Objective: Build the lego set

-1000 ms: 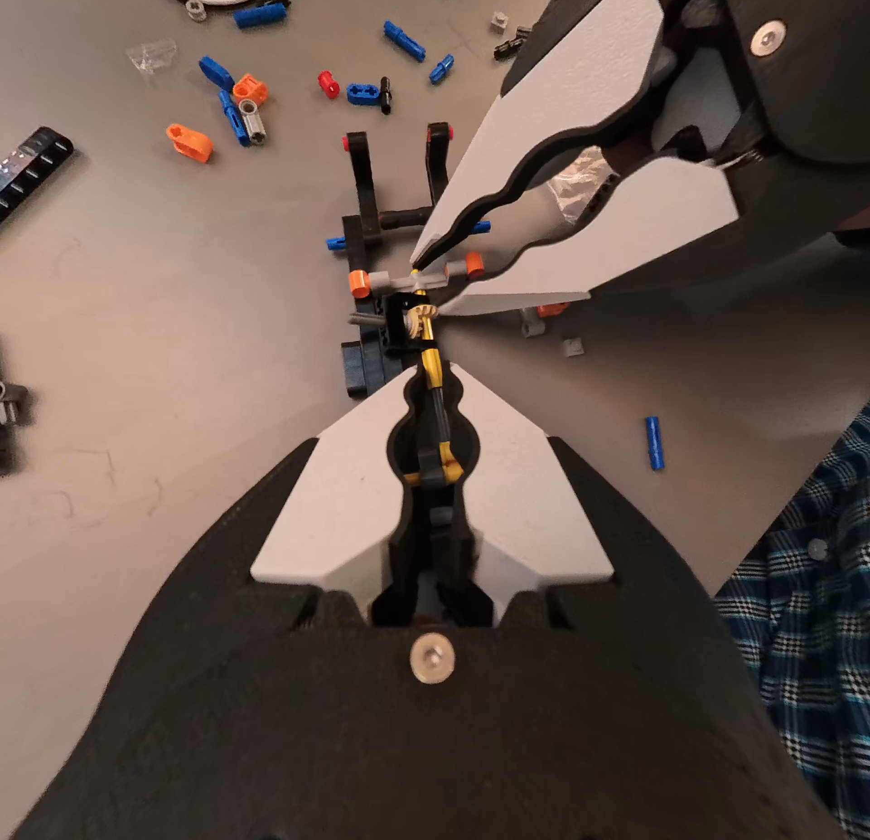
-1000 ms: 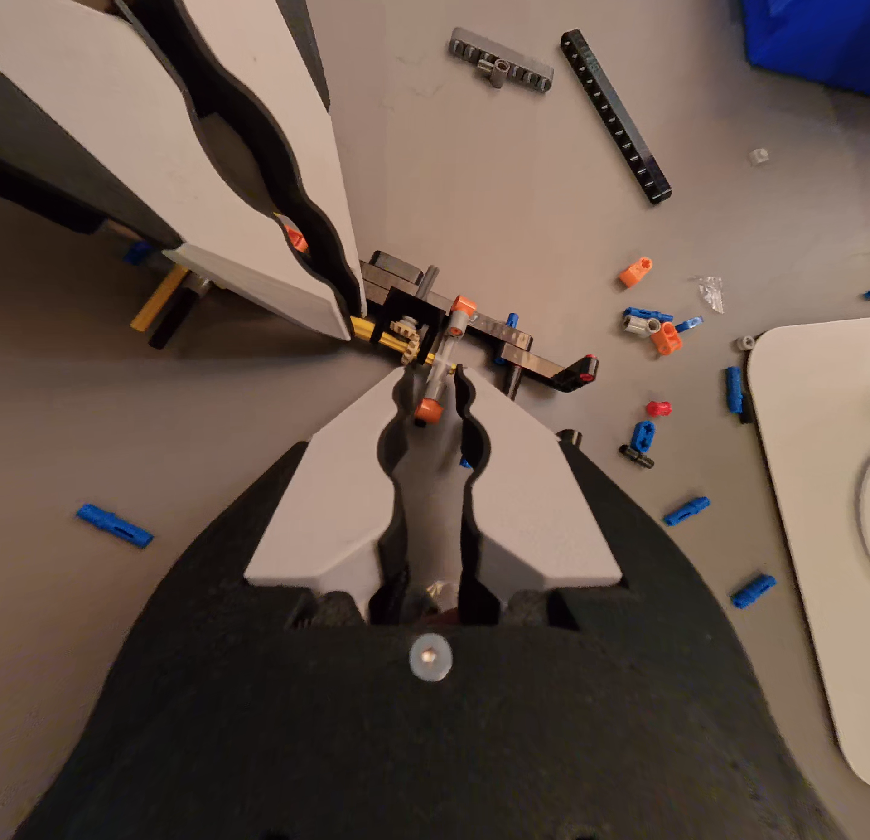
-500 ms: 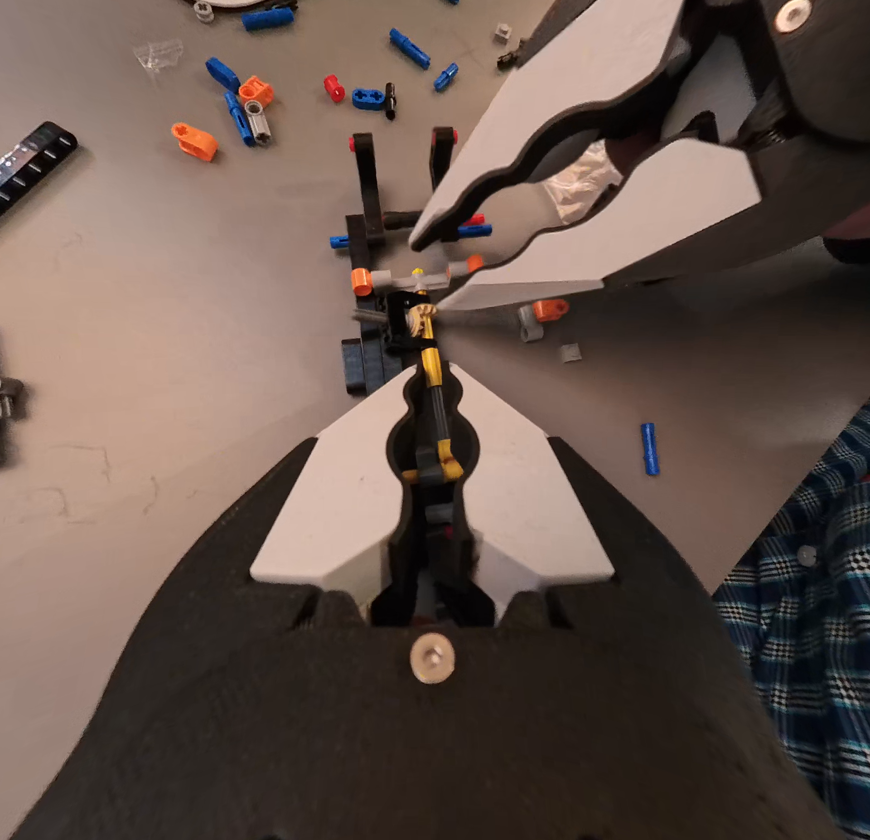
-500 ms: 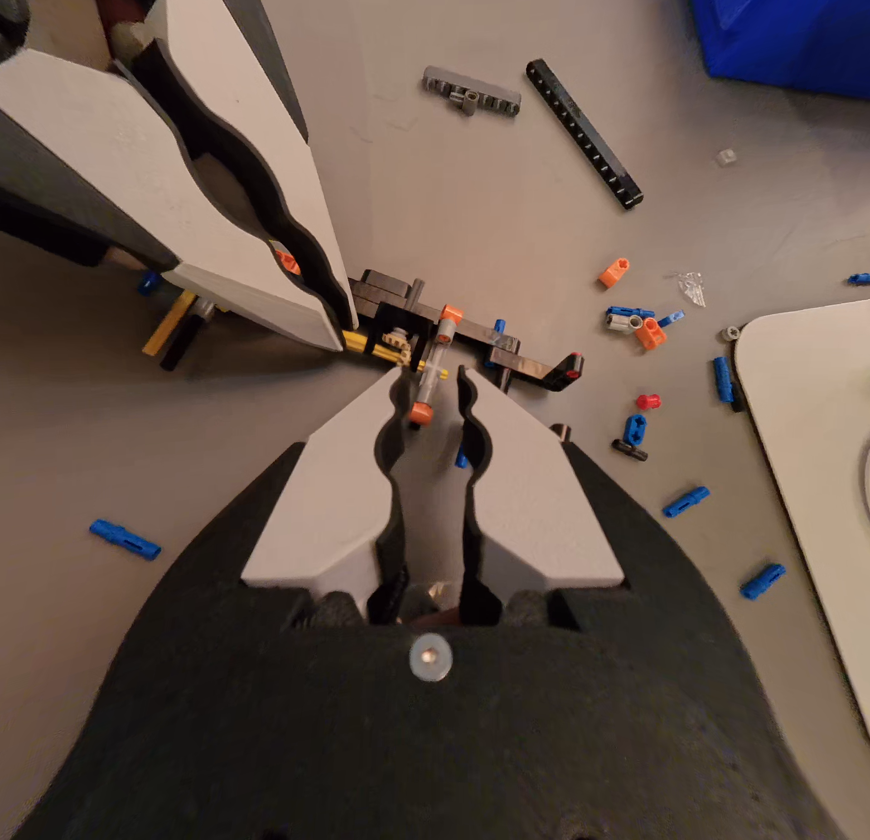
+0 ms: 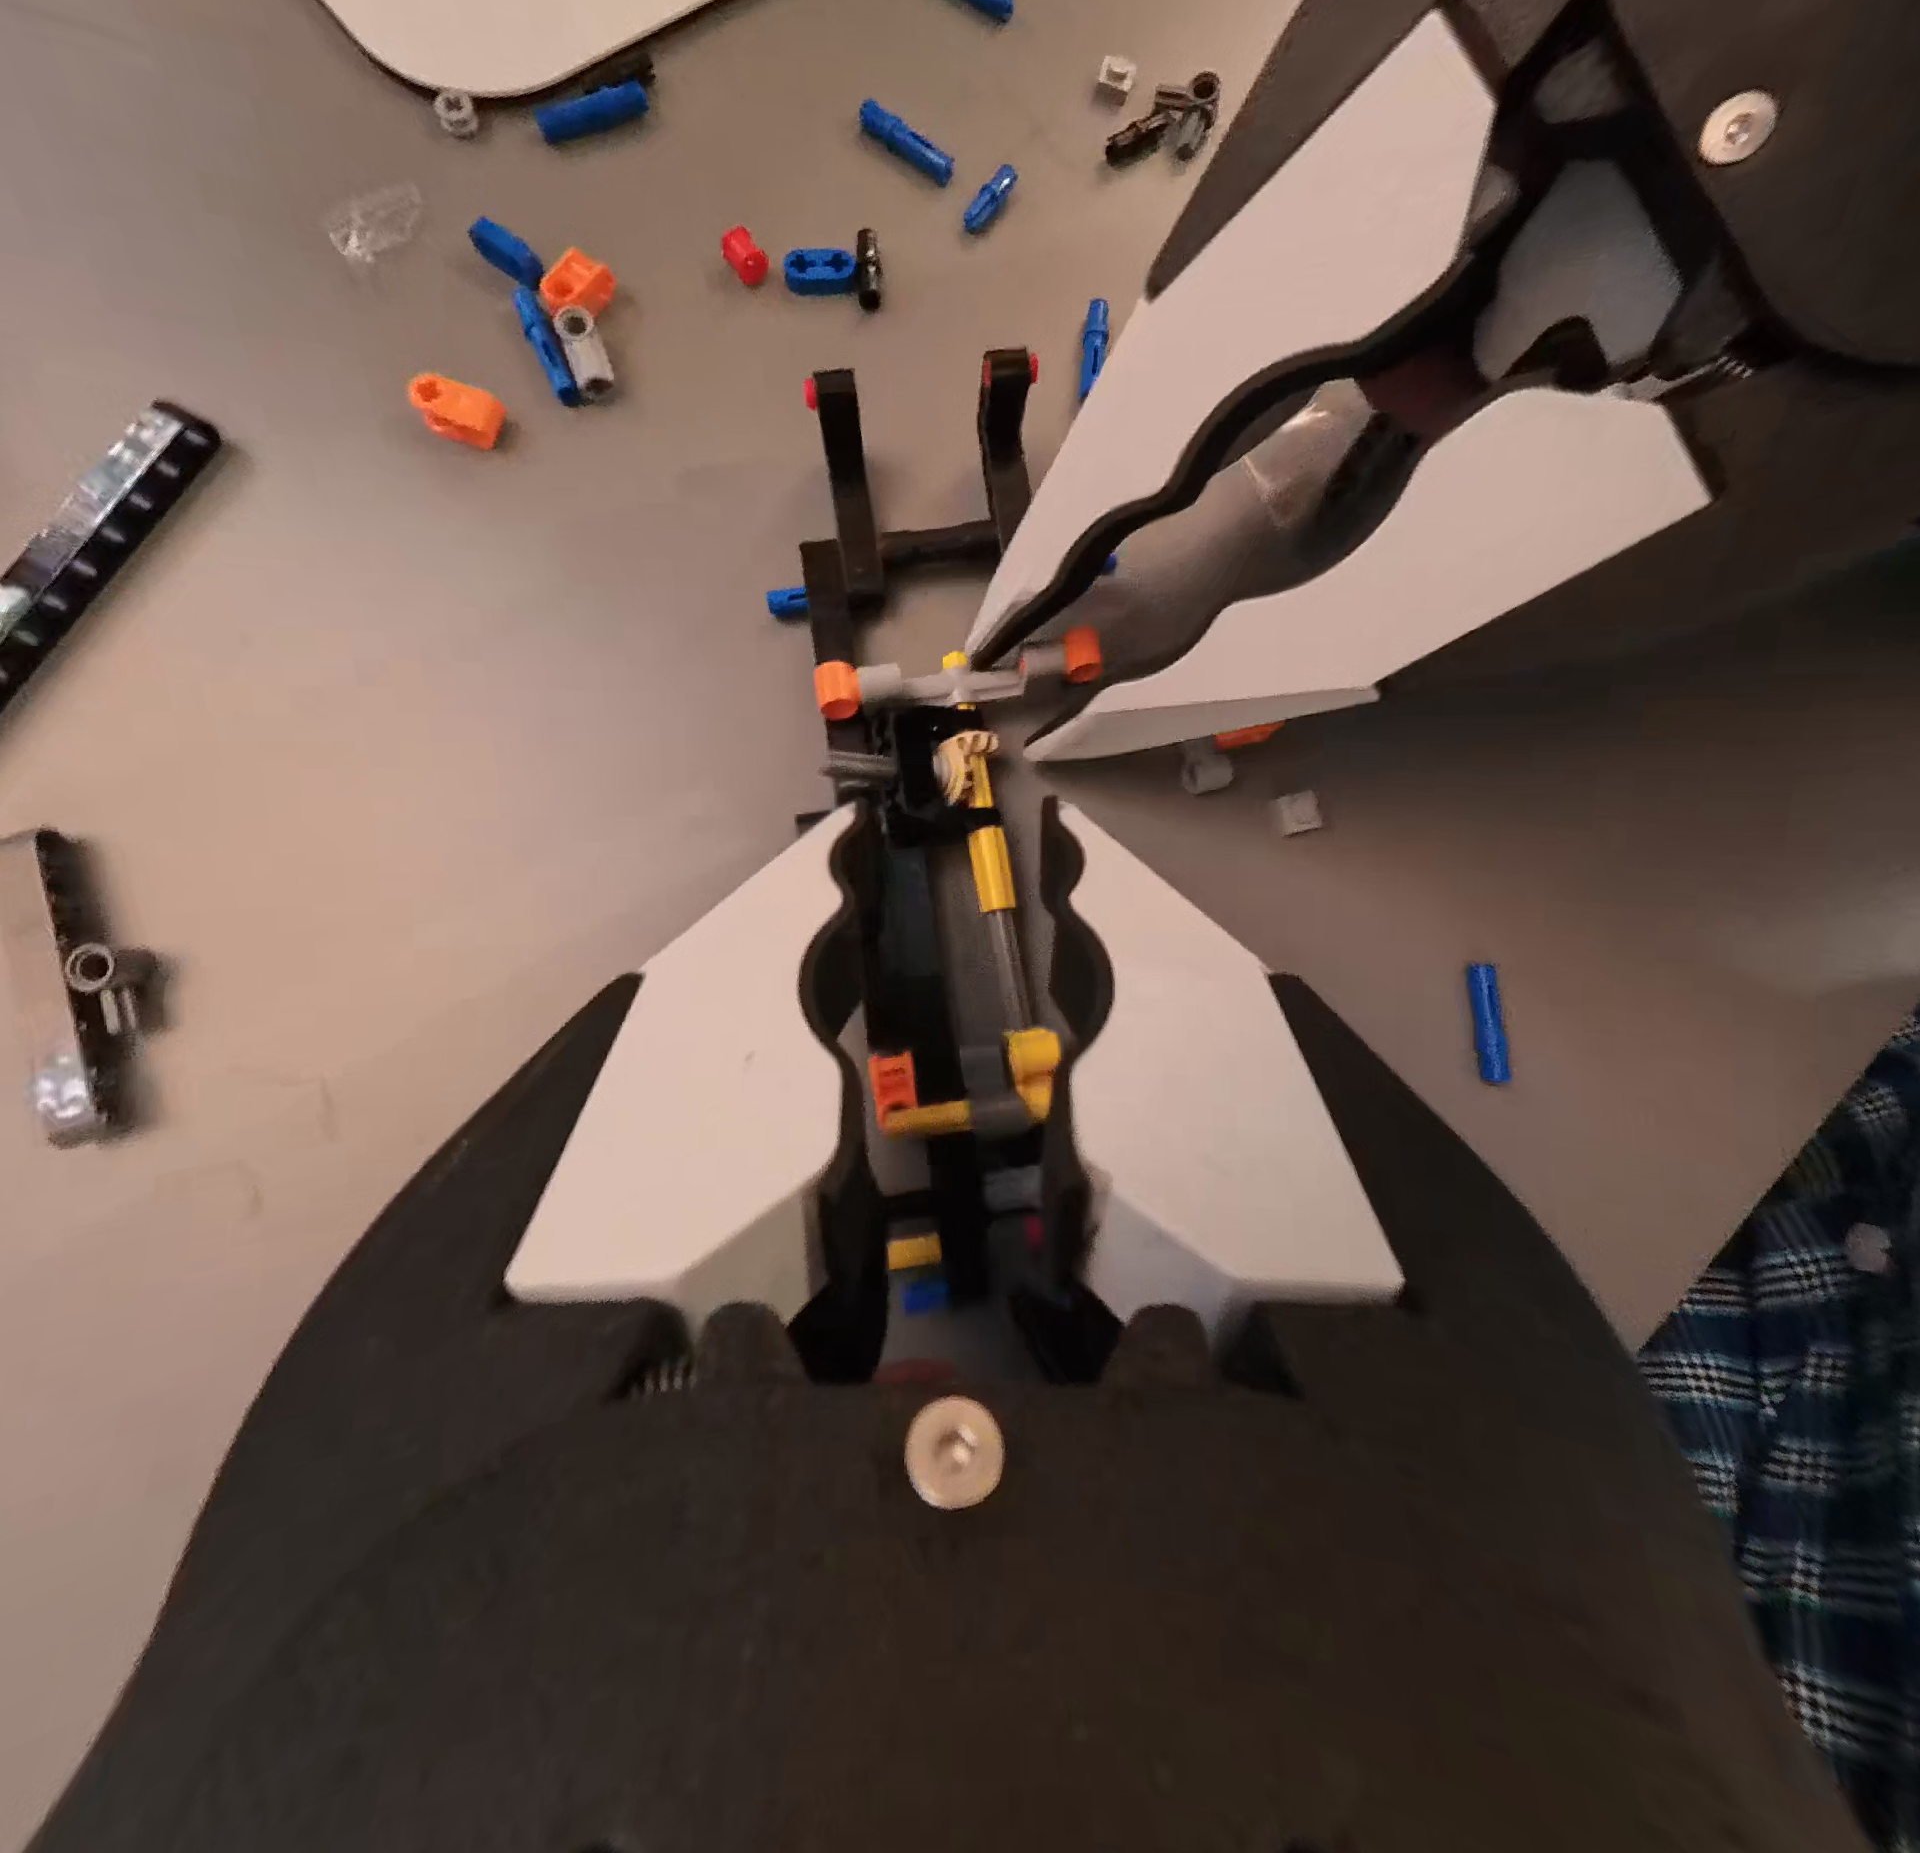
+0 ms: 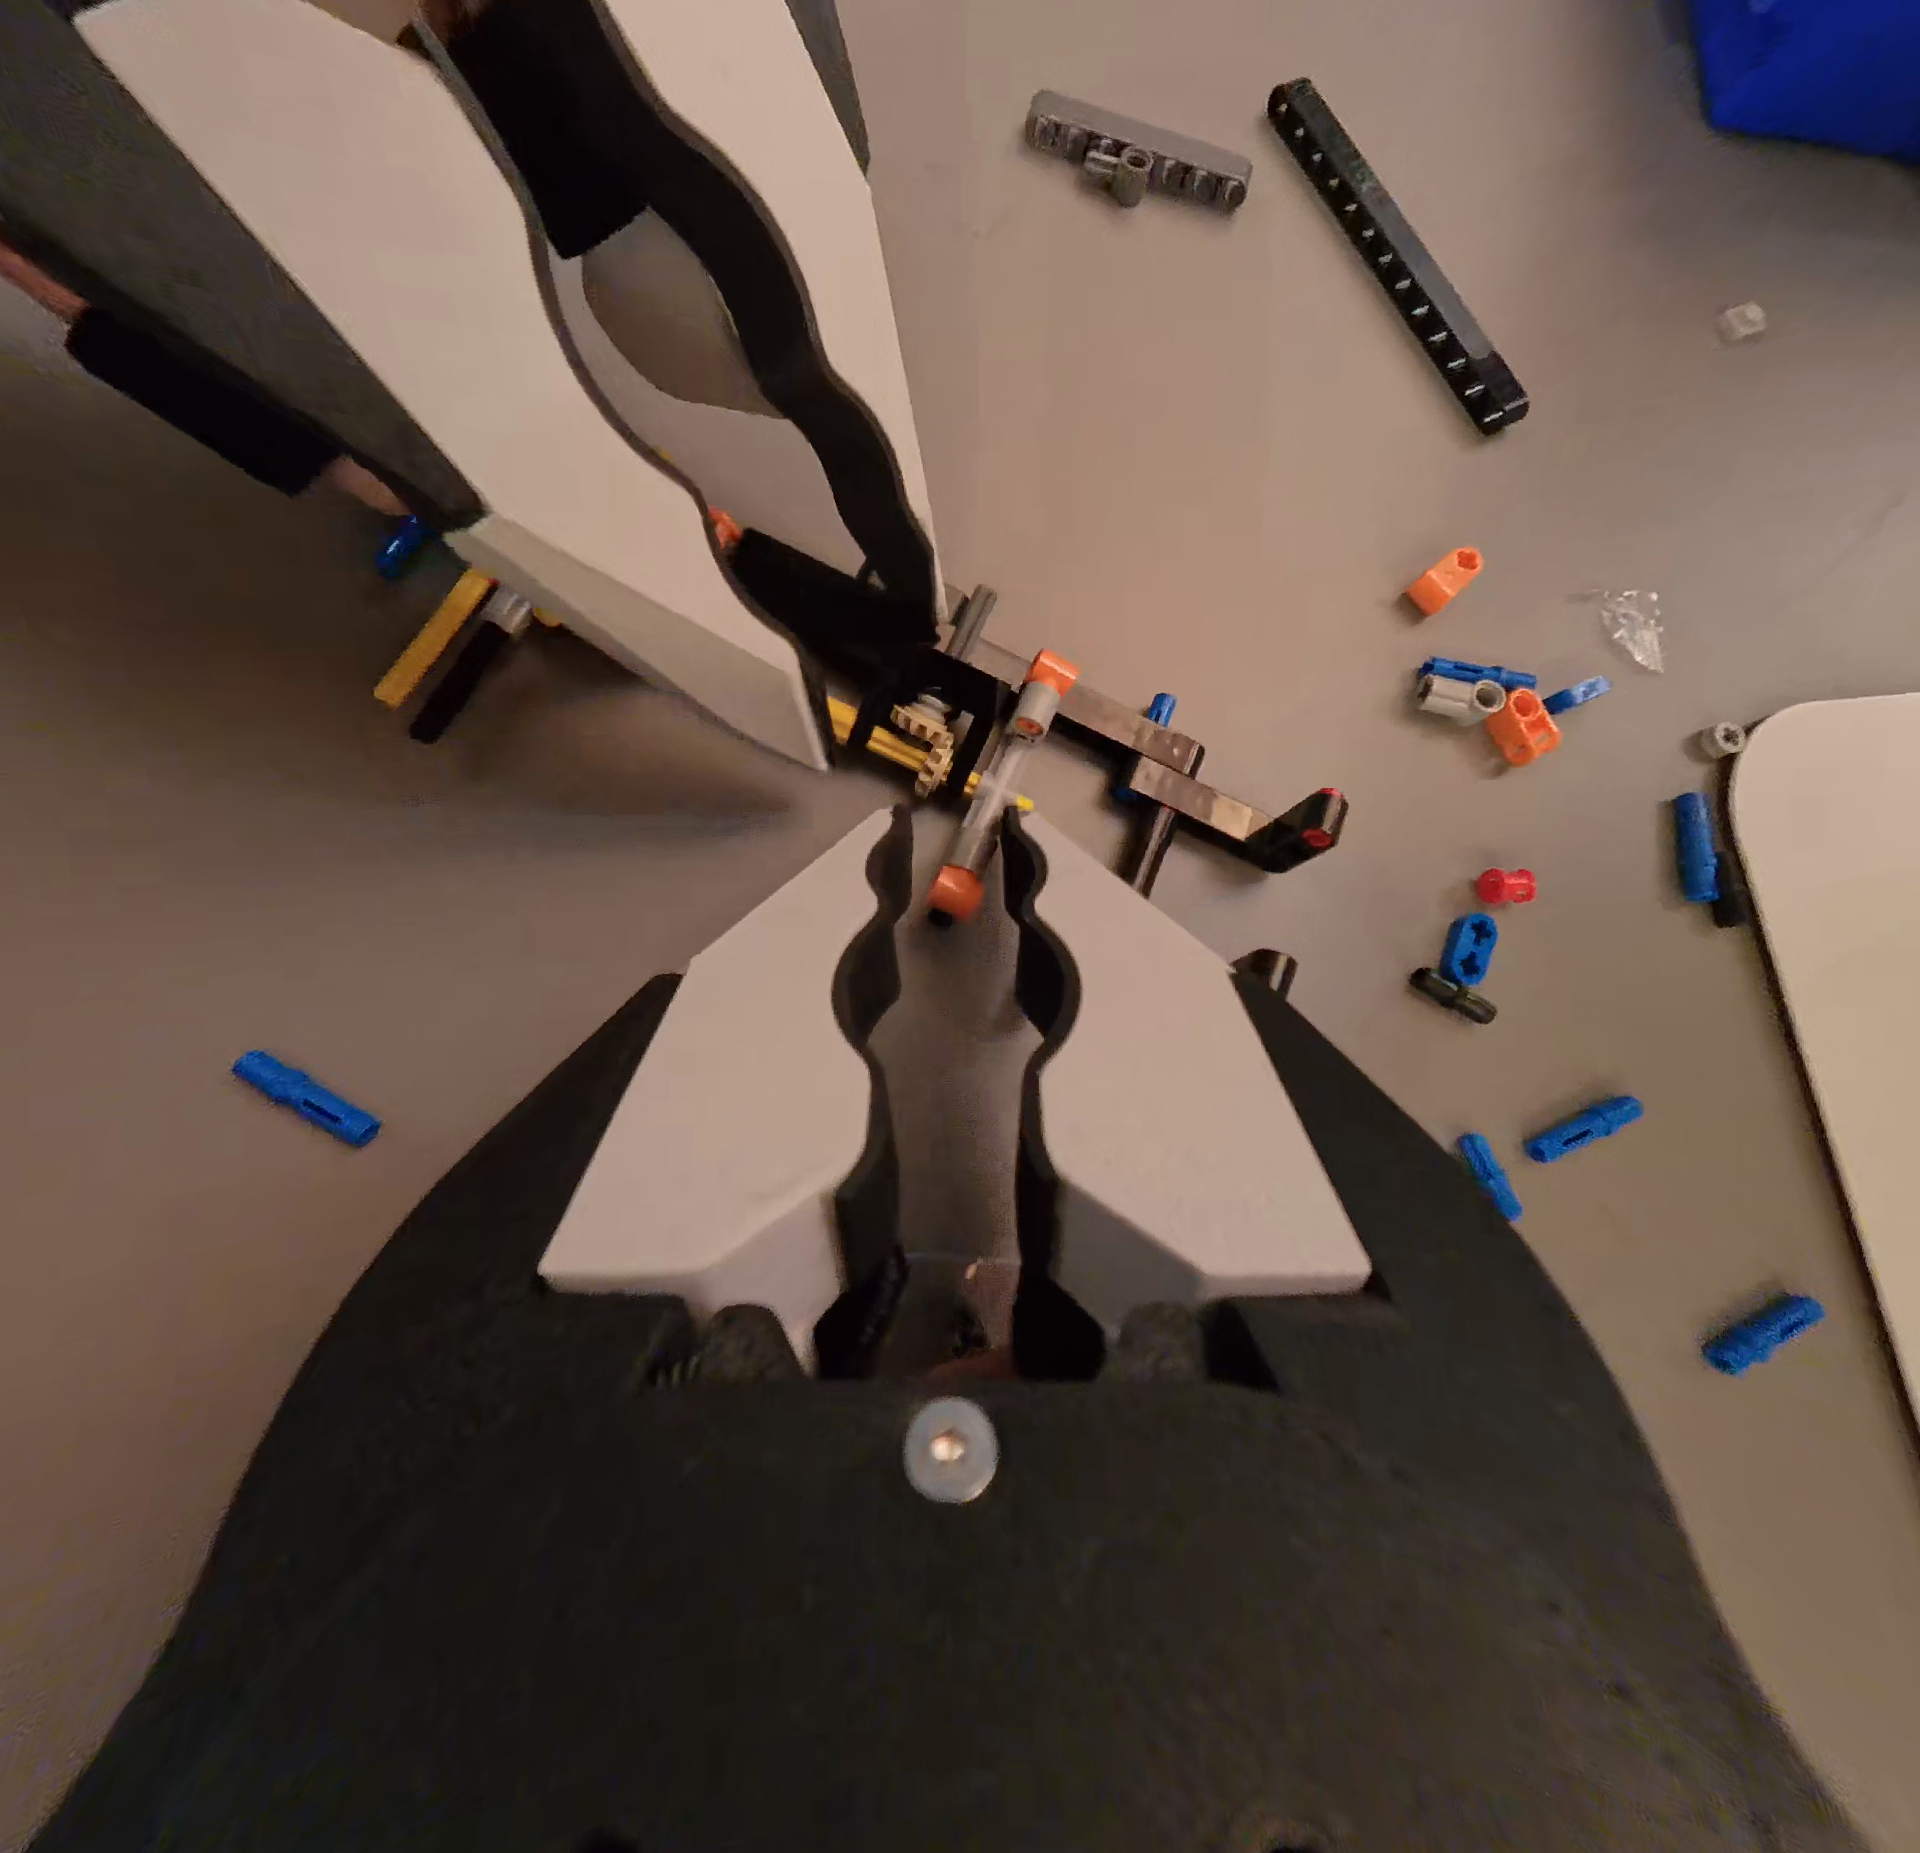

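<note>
Lying between left hand-held gripper (image 5: pixel 951 827) fingers: lego assembly (image 5: pixel 940 930)

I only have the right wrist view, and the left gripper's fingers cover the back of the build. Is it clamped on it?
Observer: No. In the left wrist view the left gripper is open, with the build lying between its fingers. I cannot tell whether a pad touches it.
Operator: What's on that hidden end?
Observer: A yellow axle leads back toward a yellow connector, with an orange block beside it.
Operator: Anything loose under my gripper?
Observer: Yes. A small grey part and a loose orange part lie on the table, tucked under the right gripper.
</note>
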Motion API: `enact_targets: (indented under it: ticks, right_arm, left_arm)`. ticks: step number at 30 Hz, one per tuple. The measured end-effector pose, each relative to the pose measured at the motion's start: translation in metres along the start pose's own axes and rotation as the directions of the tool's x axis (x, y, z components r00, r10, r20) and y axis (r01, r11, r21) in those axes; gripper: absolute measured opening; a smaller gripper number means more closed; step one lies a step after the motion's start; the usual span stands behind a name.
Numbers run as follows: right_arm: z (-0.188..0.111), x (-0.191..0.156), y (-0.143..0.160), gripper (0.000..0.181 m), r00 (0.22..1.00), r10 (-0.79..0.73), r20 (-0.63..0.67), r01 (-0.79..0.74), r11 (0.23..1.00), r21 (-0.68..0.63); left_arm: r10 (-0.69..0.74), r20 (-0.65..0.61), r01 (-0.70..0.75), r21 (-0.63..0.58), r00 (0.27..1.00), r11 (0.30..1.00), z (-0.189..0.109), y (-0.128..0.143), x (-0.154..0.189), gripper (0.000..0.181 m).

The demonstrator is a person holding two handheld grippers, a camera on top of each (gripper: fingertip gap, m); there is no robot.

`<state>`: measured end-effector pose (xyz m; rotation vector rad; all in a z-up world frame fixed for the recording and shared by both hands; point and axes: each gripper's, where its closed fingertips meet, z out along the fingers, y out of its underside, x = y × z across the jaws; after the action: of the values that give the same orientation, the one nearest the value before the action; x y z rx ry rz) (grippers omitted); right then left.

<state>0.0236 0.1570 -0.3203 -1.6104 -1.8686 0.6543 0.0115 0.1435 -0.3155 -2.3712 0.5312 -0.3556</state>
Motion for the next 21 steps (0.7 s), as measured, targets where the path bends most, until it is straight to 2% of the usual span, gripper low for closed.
enact_targets:
  ticks: [4,14,21]
  right_arm:
    - [0.0,0.001,0.0,0.011,1.0,0.005,0.0,-0.005,1.0,0.006]
    - [0.002,0.003,0.004,0.008,1.0,0.007,-0.012,-0.007,1.0,0.003]
    - [0.0,0.004,0.005,0.013,1.0,0.012,-0.007,-0.012,1.0,0.001]
  left_arm:
    - [0.049,0.02,-0.048,-0.02,0.999,0.999,0.002,-0.001,0.002,0.026]
    - [0.208,0.019,-0.209,0.019,0.978,0.978,0.004,-0.008,0.021,0.022]
    - [0.159,-0.006,-0.159,0.037,0.987,0.987,-0.004,-0.008,0.019,0.037]
